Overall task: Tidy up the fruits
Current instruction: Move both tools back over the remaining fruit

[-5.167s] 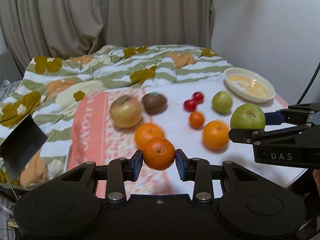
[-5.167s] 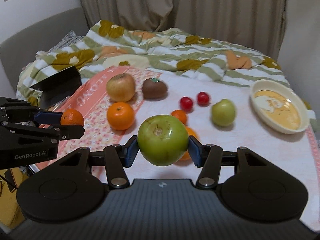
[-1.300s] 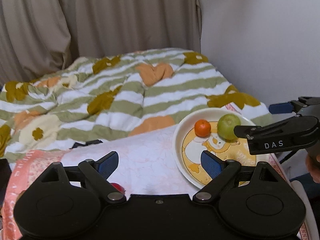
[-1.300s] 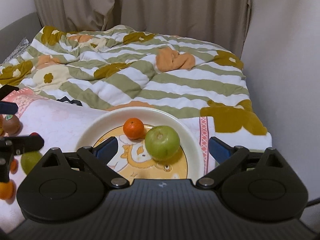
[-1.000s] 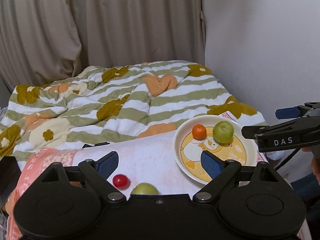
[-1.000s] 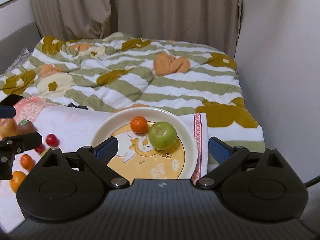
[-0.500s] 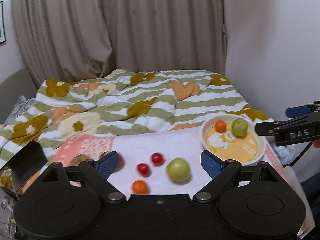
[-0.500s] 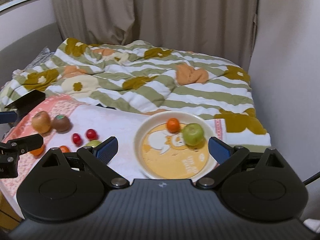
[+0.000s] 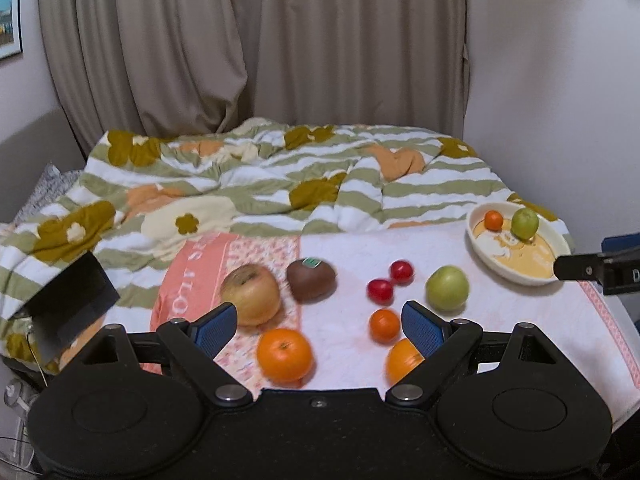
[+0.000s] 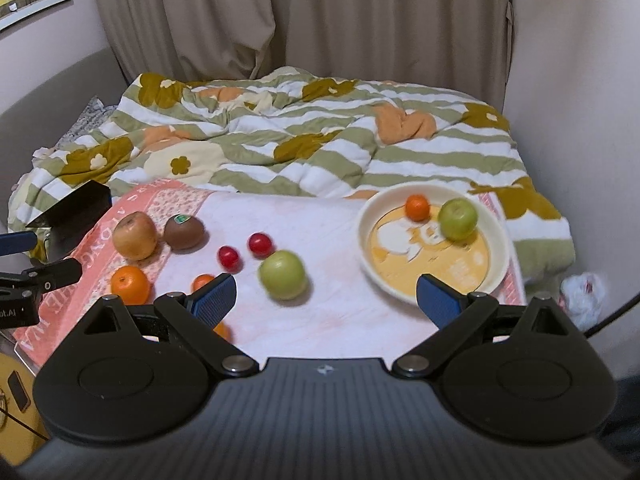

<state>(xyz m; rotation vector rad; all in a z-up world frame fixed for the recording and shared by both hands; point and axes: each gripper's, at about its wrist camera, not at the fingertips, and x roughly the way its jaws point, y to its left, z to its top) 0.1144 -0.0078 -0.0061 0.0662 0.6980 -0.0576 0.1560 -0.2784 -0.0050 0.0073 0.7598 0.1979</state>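
Note:
A cream plate point(image 10: 496, 236) at the table's right end holds a small mandarin point(image 10: 417, 207) and a green apple point(image 10: 458, 218); the plate also shows in the left wrist view point(image 9: 560, 244). Loose on the cloth lie a second green apple point(image 10: 283, 275), two cherry tomatoes point(image 10: 260, 244), a small mandarin point(image 9: 384, 325), two oranges point(image 9: 284, 355), a kiwi point(image 9: 311, 285) and a yellow-red apple point(image 9: 251, 299). My left gripper point(image 9: 319, 327) is open and empty above the near oranges. My right gripper point(image 10: 326, 294) is open and empty, above the table's near edge between the loose green apple and the plate.
A pink-and-white cloth point(image 9: 352, 252) covers the table. A striped floral quilt point(image 9: 280, 176) lies on the bed behind. A black box point(image 9: 68, 296) sits at the left edge. Curtains point(image 9: 256, 40) and a wall close the back and right.
Both grippers let go of the mandarin and the green apple on the plate, then pulled back and left, so the loose fruit has come into view. Both stay open.

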